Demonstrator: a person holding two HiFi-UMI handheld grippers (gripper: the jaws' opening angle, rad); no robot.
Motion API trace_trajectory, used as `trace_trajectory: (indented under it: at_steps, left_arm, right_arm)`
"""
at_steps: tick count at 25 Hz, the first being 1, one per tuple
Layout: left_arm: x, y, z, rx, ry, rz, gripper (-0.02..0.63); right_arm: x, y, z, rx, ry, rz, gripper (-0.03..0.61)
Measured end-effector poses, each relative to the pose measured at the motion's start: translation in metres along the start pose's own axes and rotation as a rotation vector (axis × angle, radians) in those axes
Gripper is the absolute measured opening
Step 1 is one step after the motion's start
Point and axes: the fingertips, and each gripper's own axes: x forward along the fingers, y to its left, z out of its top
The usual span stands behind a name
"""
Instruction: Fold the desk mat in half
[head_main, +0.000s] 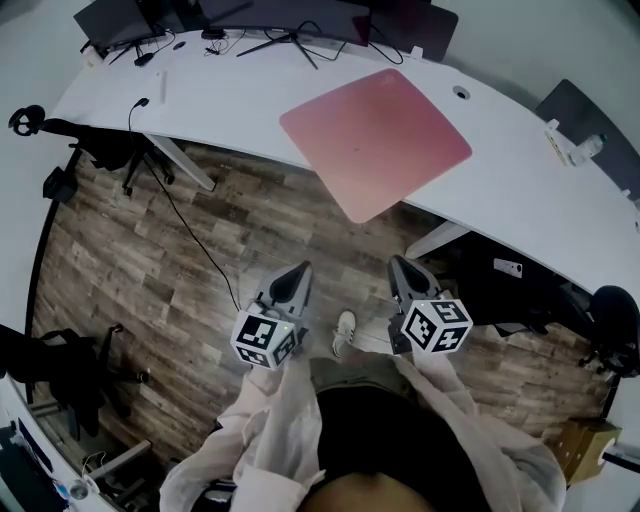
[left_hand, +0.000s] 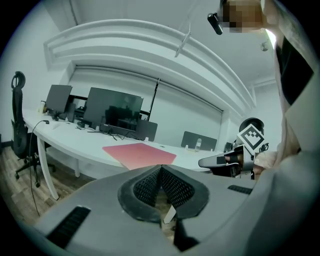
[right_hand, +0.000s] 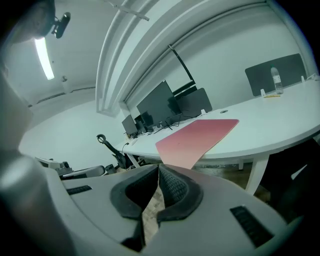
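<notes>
A pink desk mat (head_main: 375, 140) lies flat on the white curved desk (head_main: 230, 100), one corner hanging over the desk's near edge. Both grippers hover above the wooden floor, short of the desk and apart from the mat. My left gripper (head_main: 302, 268) is shut with nothing between its jaws, and my right gripper (head_main: 397, 262) is shut and empty too. In the left gripper view the closed tips (left_hand: 160, 166) point at the mat (left_hand: 140, 154), and the right gripper (left_hand: 210, 161) shows beside it. In the right gripper view the mat (right_hand: 197, 137) lies beyond the shut tips (right_hand: 159, 166).
Monitors (head_main: 290, 15) and cables line the desk's far edge. A black cable (head_main: 190, 235) hangs to the floor at the left, near an office chair (head_main: 80, 140). Desk legs (head_main: 440, 238) stand below the mat. More chairs sit at the right (head_main: 610, 320). My shoe (head_main: 344, 330) shows between the grippers.
</notes>
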Motion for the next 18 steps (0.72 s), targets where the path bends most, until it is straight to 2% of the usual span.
trace_trajectory:
  at_steps: [6,13,18]
  left_arm:
    - [0.024,0.009,0.005,0.001,0.010,0.020,0.026]
    - [0.034,0.013,-0.006,-0.015,0.044,0.032,0.026]
    - [0.047,0.016,-0.005,-0.004,0.043,0.018,0.026]
  right_arm:
    - [0.024,-0.017,0.006,0.027,0.024,0.023,0.012]
    - [0.038,-0.023,-0.002,0.063,0.052,0.042,0.012]
    - [0.047,-0.033,-0.005,0.077,0.052,0.032,0.012]
